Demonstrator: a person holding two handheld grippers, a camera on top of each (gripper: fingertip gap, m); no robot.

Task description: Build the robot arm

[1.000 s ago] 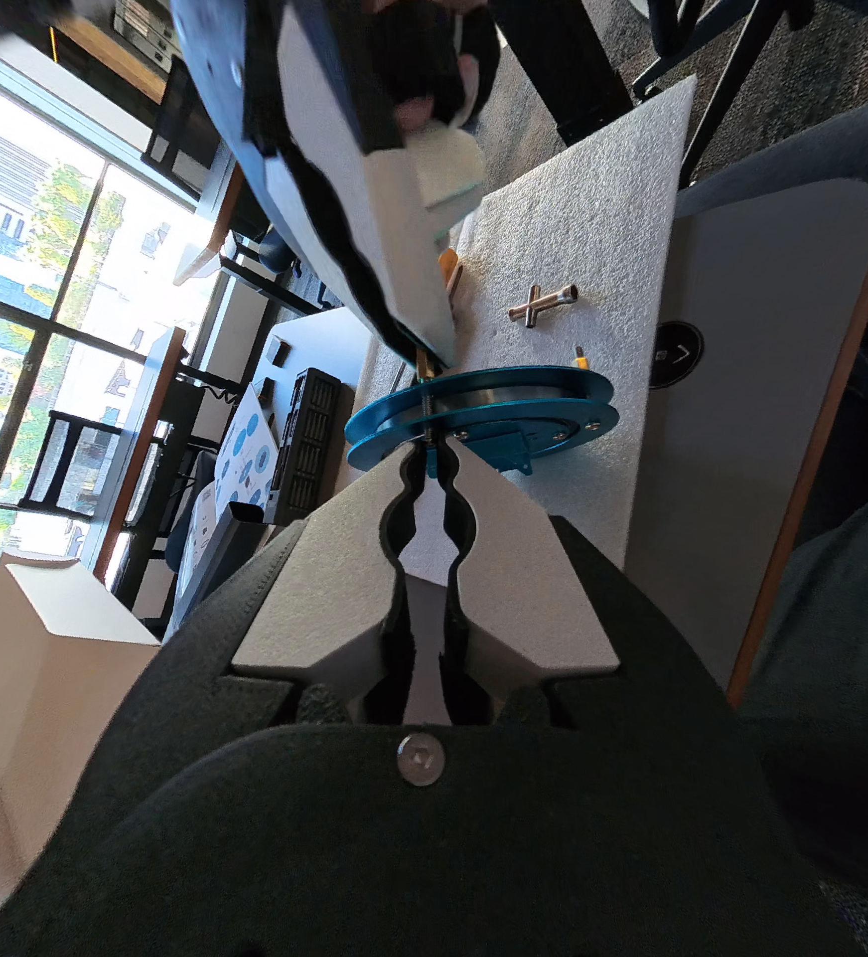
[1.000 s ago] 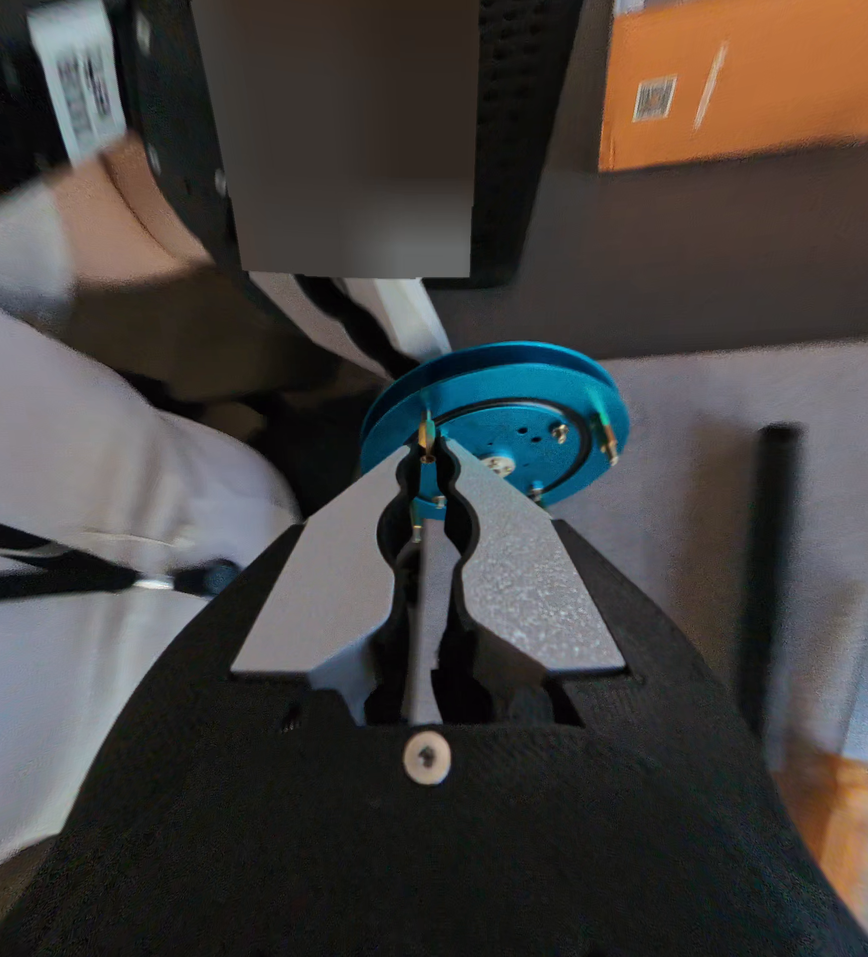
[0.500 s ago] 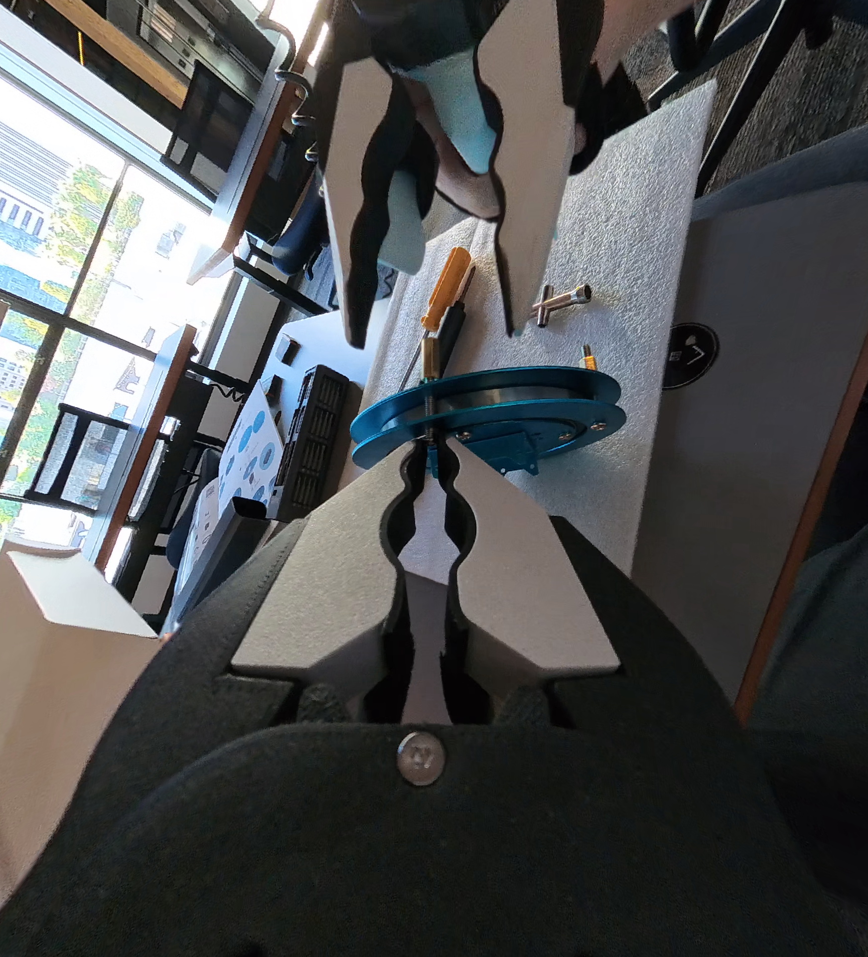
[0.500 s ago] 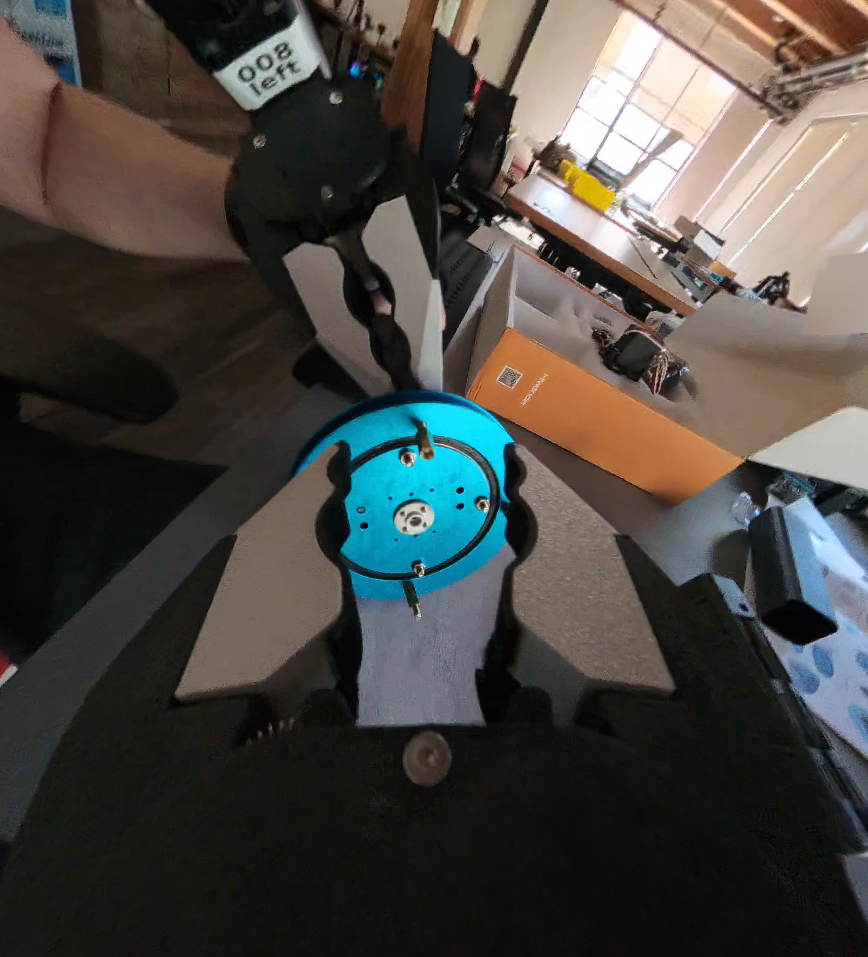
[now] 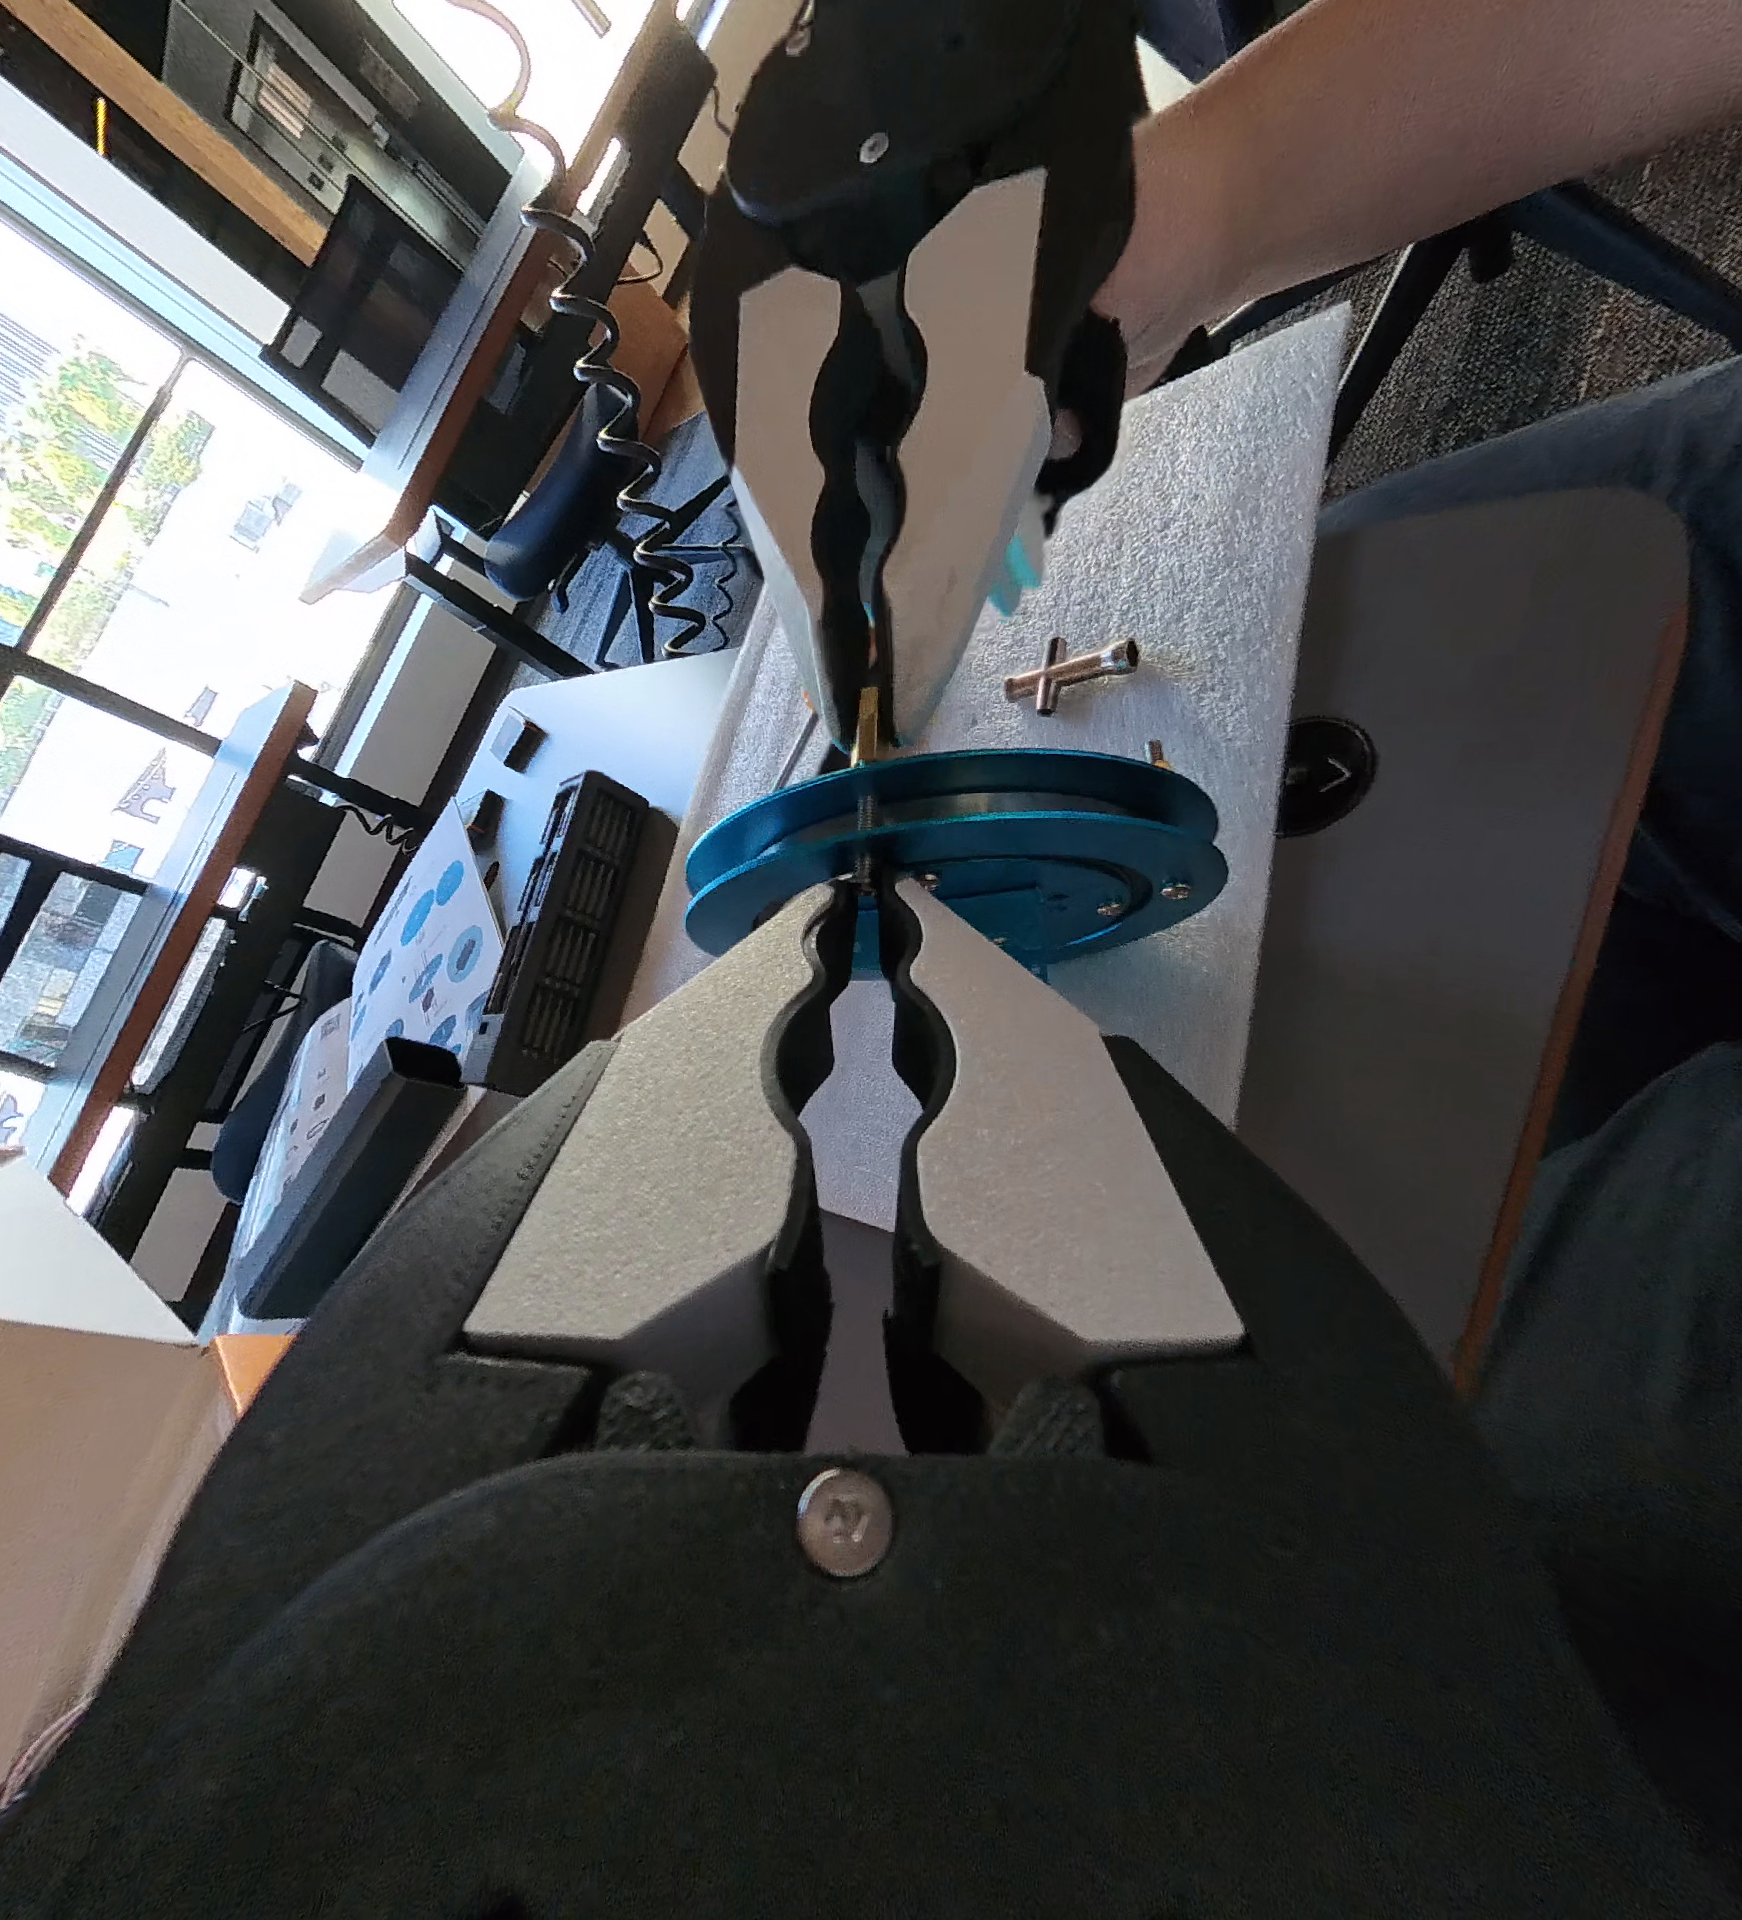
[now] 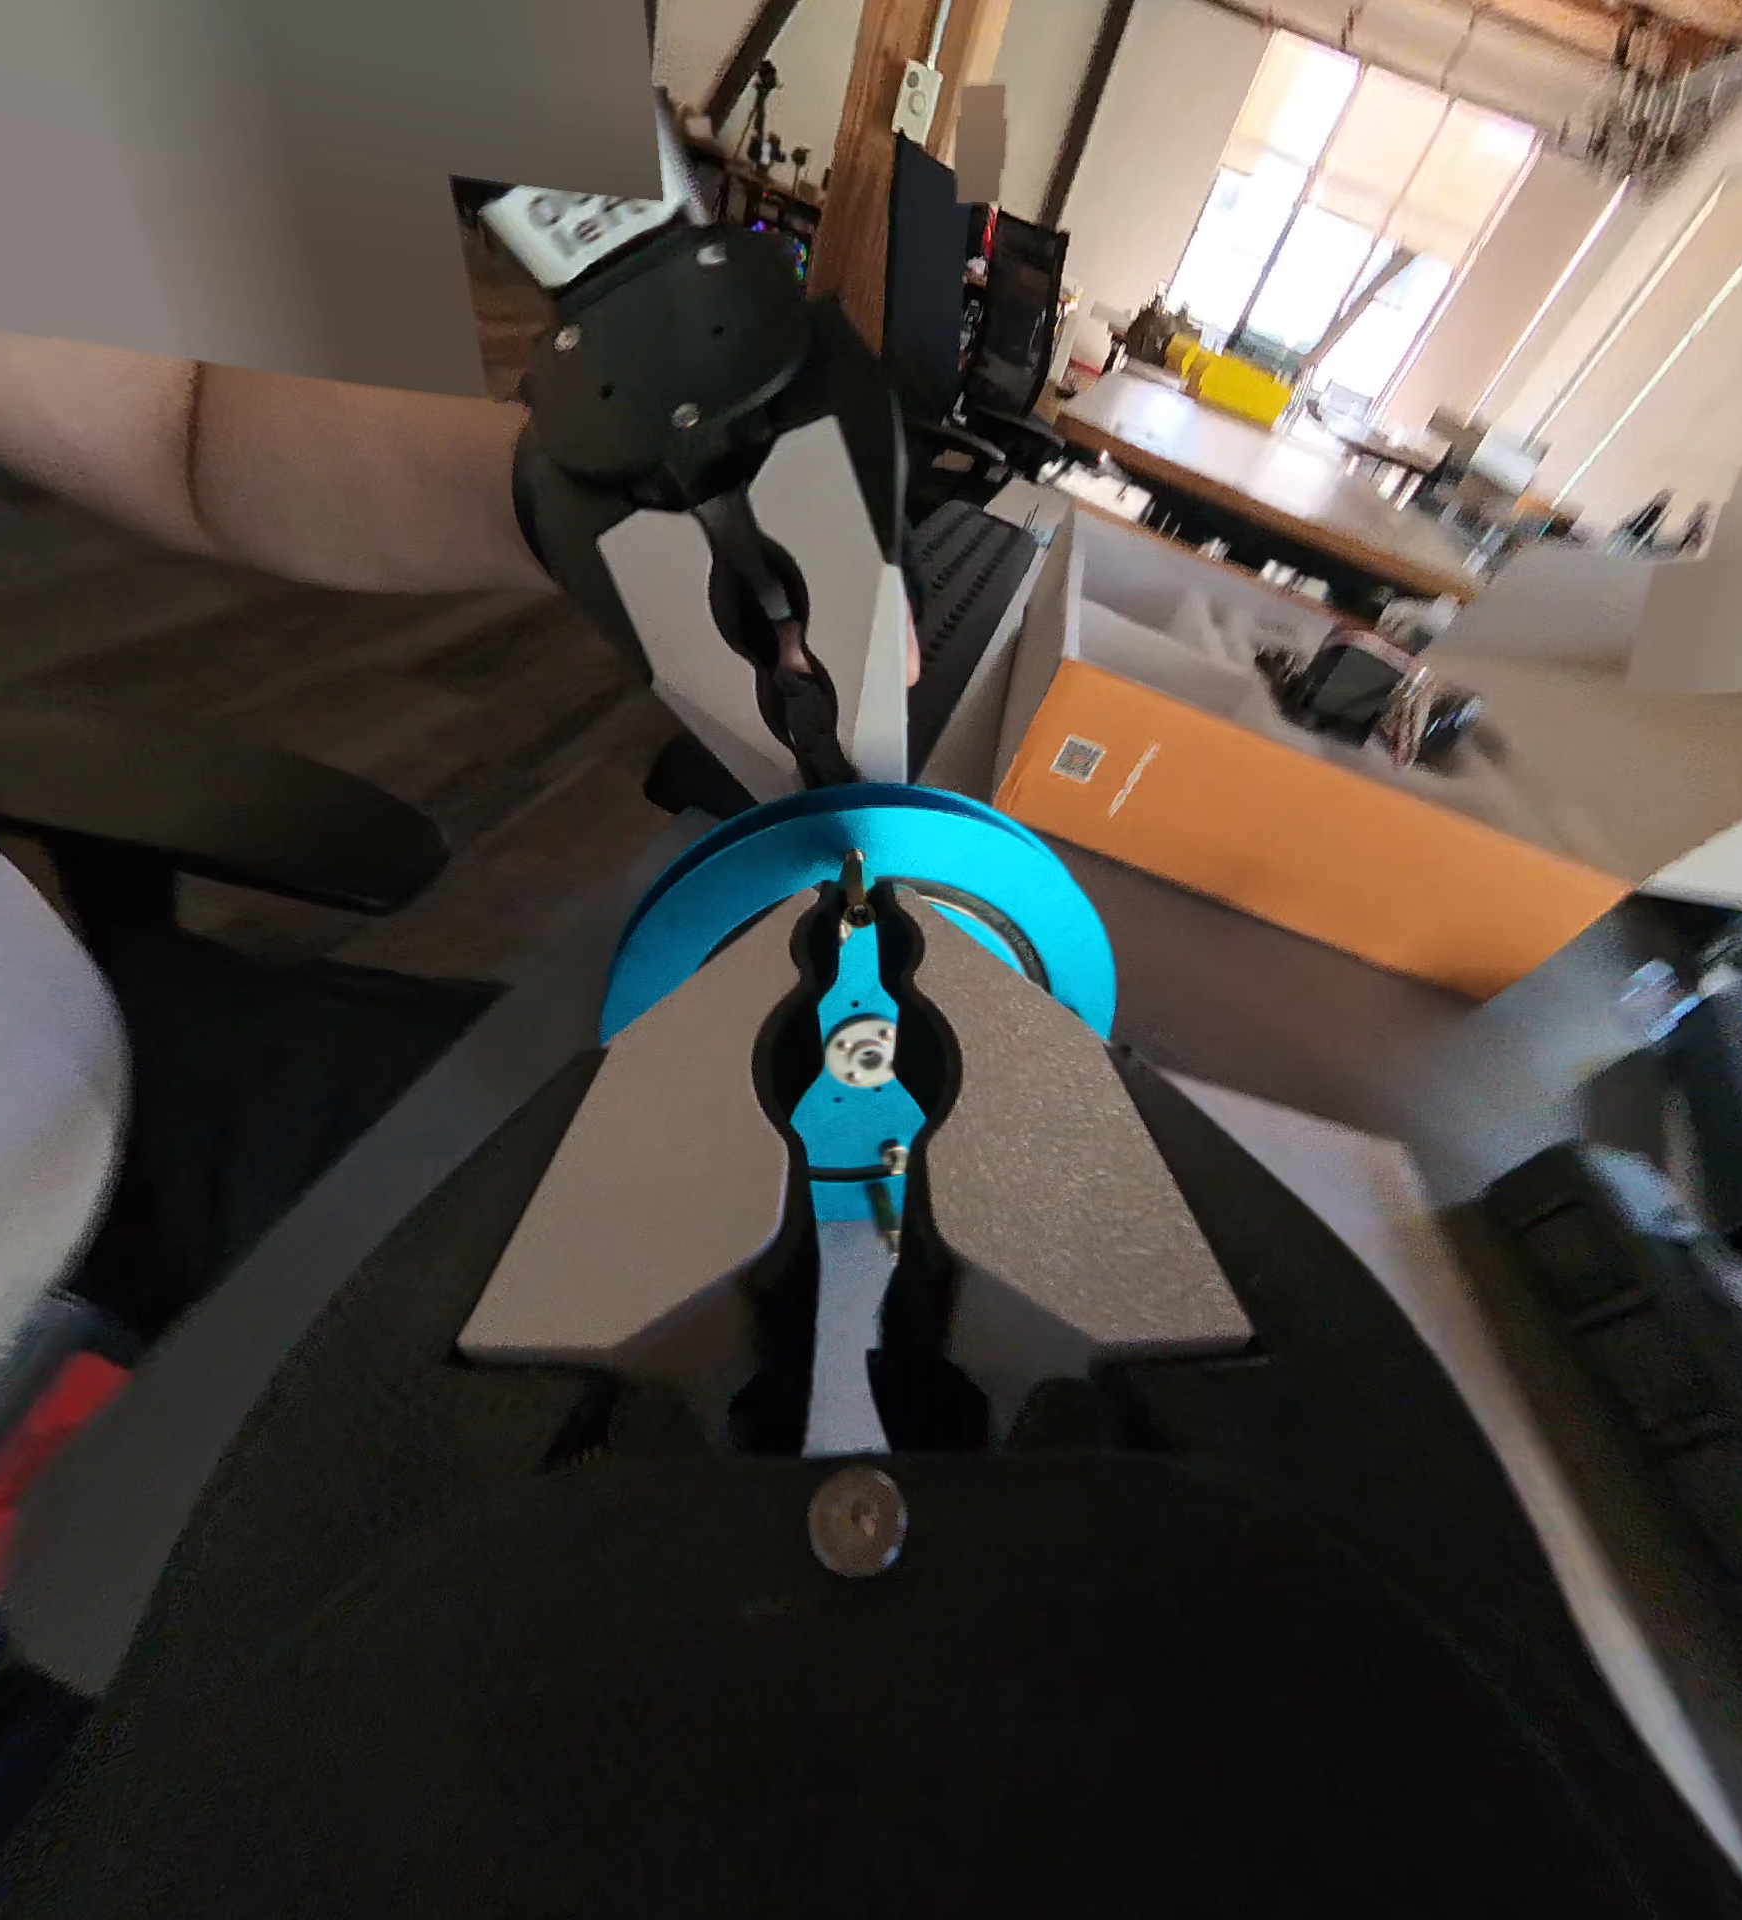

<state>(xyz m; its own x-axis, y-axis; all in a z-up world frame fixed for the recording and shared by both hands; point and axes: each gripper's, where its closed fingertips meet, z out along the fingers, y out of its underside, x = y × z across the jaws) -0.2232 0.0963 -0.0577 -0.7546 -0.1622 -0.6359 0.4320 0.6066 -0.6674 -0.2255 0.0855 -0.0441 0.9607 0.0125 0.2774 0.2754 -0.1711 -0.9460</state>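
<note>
Pinching the blue pulley's [image 5: 950, 842] rim edge-on, the left tongs [image 5: 867, 904] held it just above the foam mat [image 5: 1210, 582]; the right tongs [image 6: 859, 912], closed on its brass standoff [image 6: 854, 868], faced them.

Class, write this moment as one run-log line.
left gripper: shut on blue metal pulley disc | right gripper: shut on brass standoff atop disc | steel cross wrench: on foam mat
</note>
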